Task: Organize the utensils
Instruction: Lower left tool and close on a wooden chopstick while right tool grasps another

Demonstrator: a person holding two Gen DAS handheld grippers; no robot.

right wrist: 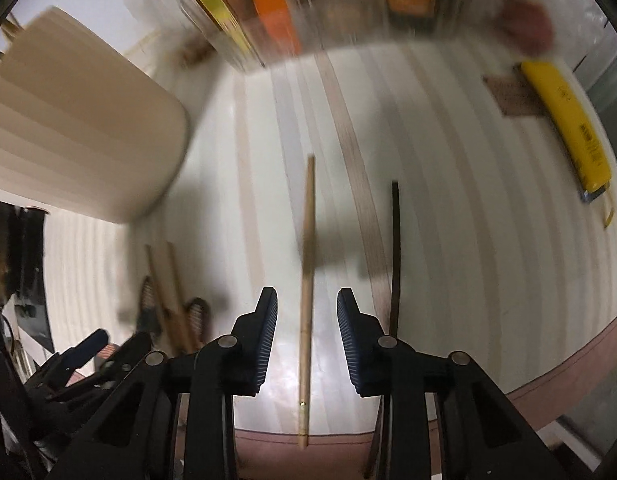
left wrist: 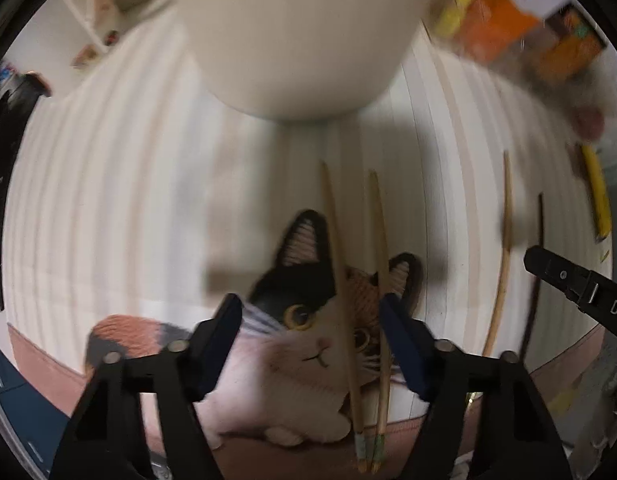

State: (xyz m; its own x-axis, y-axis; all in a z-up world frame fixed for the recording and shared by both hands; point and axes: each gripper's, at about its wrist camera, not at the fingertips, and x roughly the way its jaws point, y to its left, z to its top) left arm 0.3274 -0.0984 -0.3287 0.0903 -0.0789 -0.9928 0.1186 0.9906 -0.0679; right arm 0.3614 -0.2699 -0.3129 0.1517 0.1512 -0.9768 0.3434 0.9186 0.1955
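Landmark: cream container (left wrist: 292, 32) at far side of surface (left wrist: 108, 200).

Left hand-held gripper (left wrist: 312, 344): jaws spread, empty, straddling 2 bamboo chopsticks (left wrist: 340, 280) on cat mat (left wrist: 300, 360), nearer side from container. Long axis runs away toward container.

Right hand-held gripper (right wrist: 307, 340): spread, straddling single bamboo chopstick (right wrist: 307, 280), right of container, no contact visible. Dark chopstick (right wrist: 395, 248) just beyond its right finger.

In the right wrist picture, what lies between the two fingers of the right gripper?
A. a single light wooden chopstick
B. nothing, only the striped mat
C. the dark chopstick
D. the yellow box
A: a single light wooden chopstick runs up between the fingers of the right gripper, with a gap on each side; the dark chopstick lies outside the right finger and the yellow box is far off.
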